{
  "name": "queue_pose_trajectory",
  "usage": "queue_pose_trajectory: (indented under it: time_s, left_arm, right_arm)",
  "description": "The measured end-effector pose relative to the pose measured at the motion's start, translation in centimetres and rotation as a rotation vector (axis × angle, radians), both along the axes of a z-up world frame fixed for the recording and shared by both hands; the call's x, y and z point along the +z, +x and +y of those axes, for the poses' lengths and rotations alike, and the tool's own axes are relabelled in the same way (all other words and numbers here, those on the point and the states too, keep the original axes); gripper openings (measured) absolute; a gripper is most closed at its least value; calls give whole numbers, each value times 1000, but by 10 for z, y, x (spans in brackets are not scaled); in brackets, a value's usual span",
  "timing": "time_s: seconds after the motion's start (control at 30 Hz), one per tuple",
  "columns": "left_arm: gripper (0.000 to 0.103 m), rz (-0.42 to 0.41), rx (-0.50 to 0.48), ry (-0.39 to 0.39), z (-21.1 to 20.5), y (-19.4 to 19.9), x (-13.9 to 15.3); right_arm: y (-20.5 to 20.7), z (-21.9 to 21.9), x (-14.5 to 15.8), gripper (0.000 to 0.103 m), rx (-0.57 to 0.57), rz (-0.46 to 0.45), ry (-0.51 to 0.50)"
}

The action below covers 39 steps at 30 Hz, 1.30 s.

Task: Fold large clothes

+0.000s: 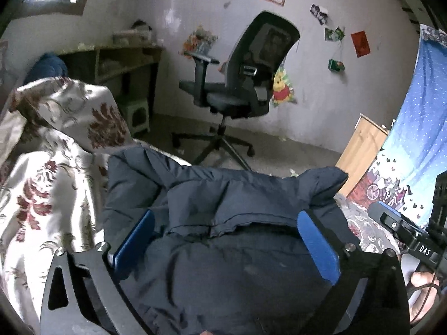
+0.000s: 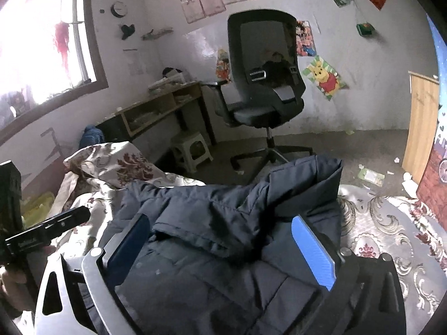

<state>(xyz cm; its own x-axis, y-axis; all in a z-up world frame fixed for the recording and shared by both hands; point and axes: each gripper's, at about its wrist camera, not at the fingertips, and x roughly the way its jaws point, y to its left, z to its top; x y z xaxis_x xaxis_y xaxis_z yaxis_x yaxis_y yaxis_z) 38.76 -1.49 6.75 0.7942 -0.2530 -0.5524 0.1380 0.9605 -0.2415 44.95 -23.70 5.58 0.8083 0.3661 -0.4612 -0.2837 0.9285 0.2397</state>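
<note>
Both tongs gape wide, left tongs [image 1: 226, 234] and right tongs [image 2: 223, 240]; nothing is pinched. Beneath them the navy jacket [image 1: 223, 265] lies untouched on the bed [image 1: 50, 195].

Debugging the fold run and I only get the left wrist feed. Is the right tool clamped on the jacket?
Observer: No. The right tool is wide open above the dark puffer jacket, its pads clear of the fabric.
Operator: Anything on the floor near the bed on the right side?
Observer: Yes, a pale green packet and scraps of paper lie by the wooden door.
Operator: What's lighting the room?
Observer: A large window on the left wall, blown out bright, with a round clock on the wall beside it.
Operator: And the left tool?
Observer: Its body shows at the left edge, off the jacket.
</note>
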Motion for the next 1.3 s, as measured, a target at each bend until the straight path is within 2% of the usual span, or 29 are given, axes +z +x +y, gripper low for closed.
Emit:
queue_pose_trajectory:
  time_s: [0.17,0.37,0.67,1.1,1.3]
  left_arm:
    - [101,-35,15,-4,0,-27,15]
    - [101,-71,54,25,3,-59,34]
    - [101,-153,7,88,0,-106,55]
    - [101,-164,0,140,6,-167,62]
    - [101,-141,-13,172,7,-201,50]
  right_arm:
    - [-28,5,15,103,29,-38,-32]
    - [-59,3,27,103,44,-46,-23]
    - [-103,4,40,103,56,-78,-40]
    - [-161,-2,44,103,83,-58,-25]
    - [-197,-5,42,103,98,-58,-46]
